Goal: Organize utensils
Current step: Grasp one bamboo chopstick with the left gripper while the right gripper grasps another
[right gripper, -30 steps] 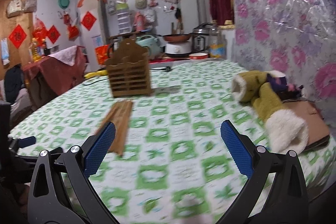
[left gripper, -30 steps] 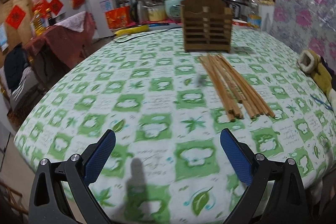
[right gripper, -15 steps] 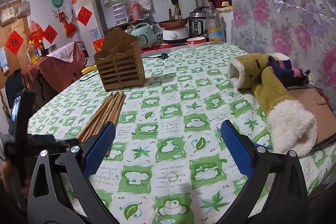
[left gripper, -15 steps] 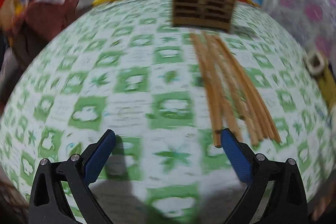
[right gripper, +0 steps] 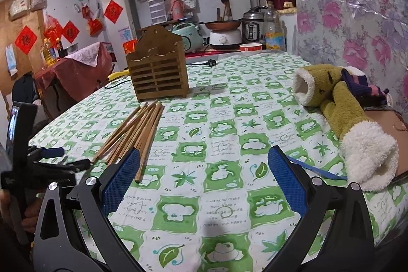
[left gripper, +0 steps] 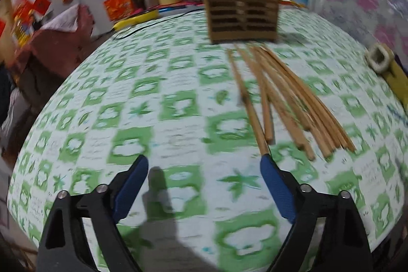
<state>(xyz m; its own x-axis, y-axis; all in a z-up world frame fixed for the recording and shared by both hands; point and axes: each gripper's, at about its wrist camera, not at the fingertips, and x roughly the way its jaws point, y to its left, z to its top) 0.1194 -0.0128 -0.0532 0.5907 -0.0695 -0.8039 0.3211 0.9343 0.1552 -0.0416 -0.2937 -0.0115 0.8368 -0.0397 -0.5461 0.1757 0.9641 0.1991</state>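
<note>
left wrist view, left to right: left gripper (left gripper: pixel 204 167) low over the table (left gripper: pixel 153 103), jaws wide with only green-checked cloth between the pads, just narrowed a little; right pad tip (left gripper: pixel 265 162) just beside the near end of the leftmost chopstick, contact not clear. chopsticks (left gripper: pixel 278 98) loose on the cloth, fanned toward the camera, far tips near the foot of the holder (left gripper: pixel 242 7). holder upright at the far side, slatted, wooden.

right wrist view, left to right: left gripper (right gripper: pixel 54 157) at the left edge, beside the near ends of the chopsticks (right gripper: pixel 137 131). holder (right gripper: pixel 159 73) upright beyond their far ends. right gripper (right gripper: pixel 204 165) above bare cloth, jaws wide, holding nothing. slippers (right gripper: pixel 341 116) at the right, well apart from the chopsticks.
</note>
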